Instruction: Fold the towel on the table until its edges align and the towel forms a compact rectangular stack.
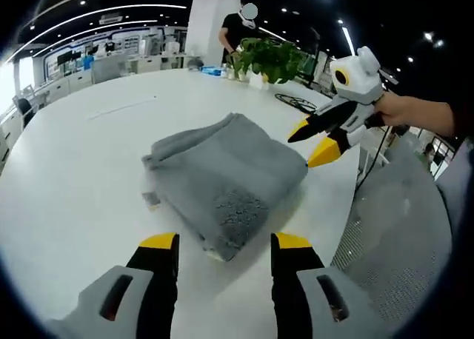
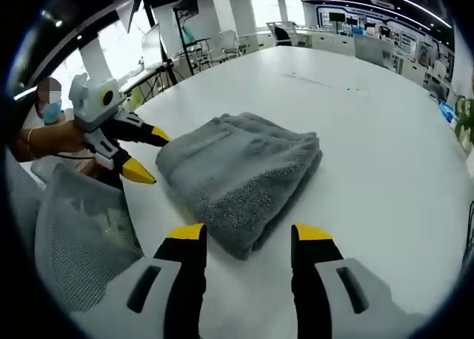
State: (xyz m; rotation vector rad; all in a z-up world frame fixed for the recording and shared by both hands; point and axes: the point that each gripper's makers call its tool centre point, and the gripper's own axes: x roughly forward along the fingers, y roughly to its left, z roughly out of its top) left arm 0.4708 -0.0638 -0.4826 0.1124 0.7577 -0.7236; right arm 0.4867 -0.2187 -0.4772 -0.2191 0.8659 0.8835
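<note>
A folded grey terry towel [image 1: 226, 176] lies on the broad white desk [image 1: 81, 183], near its edge. The left gripper [image 1: 224, 244] sits just before the towel, jaws apart; the right gripper [image 1: 317, 142] hovers at the towel's far right corner. A leafy green potted plant [image 1: 270, 58] stands behind on the desk, a mesh-backed grey chair [image 2: 89, 235] beside the desk's edge.

One folded grey towel [image 1: 222, 178] lies on one white worktop [image 1: 81, 183], along with two claws, left claw [image 1: 224, 243] and right claw [image 2: 248, 232], and one potted plant [image 1: 270, 58].
</note>
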